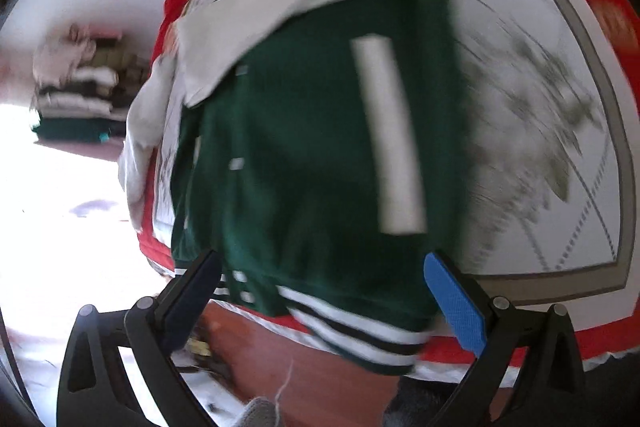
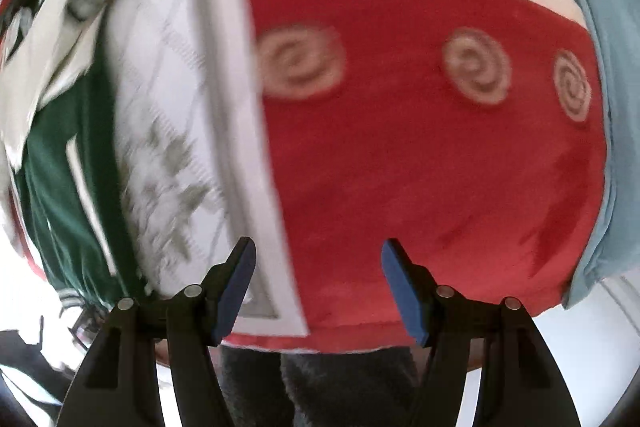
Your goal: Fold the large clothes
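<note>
Red blanket with pale spiral marks, spread over a bed. Directly on it: a white printed sheet with a grey border and a green jersey partly overlapping that sheet.

Left gripper hangs with its jaws spread wide, nothing pinched between them. Below lies the green jersey, white numeral up, striped hem nearest the fingers, draped over a white-and-grey panel on a red blanket. A blurred stack of folded clothes sits far left.
</note>
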Motion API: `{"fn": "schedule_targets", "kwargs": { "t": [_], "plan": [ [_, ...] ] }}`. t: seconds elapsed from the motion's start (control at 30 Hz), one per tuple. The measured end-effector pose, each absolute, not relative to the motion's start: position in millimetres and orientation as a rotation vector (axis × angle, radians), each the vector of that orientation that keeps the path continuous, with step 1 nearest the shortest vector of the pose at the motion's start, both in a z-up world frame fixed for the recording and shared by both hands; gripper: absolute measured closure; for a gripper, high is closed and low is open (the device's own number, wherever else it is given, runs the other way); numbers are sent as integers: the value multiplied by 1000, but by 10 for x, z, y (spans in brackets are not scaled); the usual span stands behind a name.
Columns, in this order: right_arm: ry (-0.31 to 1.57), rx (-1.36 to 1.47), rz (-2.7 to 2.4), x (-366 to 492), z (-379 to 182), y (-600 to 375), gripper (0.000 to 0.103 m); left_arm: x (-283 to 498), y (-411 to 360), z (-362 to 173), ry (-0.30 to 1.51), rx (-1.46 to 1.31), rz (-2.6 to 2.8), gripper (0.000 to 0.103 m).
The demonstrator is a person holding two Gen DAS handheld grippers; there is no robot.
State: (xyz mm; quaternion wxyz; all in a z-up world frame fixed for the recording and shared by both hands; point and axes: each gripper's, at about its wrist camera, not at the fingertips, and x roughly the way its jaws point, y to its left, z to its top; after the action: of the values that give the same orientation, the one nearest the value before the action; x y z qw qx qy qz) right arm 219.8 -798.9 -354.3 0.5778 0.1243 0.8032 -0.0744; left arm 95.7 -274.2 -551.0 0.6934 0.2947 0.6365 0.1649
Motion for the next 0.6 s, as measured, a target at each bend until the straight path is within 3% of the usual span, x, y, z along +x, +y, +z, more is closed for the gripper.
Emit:
{"fn": "schedule_targets", "kwargs": {
  "t": [0.17, 0.5, 0.57, 0.6],
  "plan": [
    [1857, 333, -172, 2358, -3632, -8152, 36, 983, -2790, -6149, 1492, 787, 477, 0],
    [1744, 572, 154, 2828, -4056, -7505, 36, 1470, -2193, -6061, 1492, 648, 593, 0],
    [1695, 656, 257, 3077, -4114, -7355, 36, 1510, -2117, -5965, 1494, 587, 591, 11],
    [1666, 703, 317, 3231, -4149, -7267, 36, 1534, -2072, -5914, 1504, 543, 573, 31]
  ]
}}
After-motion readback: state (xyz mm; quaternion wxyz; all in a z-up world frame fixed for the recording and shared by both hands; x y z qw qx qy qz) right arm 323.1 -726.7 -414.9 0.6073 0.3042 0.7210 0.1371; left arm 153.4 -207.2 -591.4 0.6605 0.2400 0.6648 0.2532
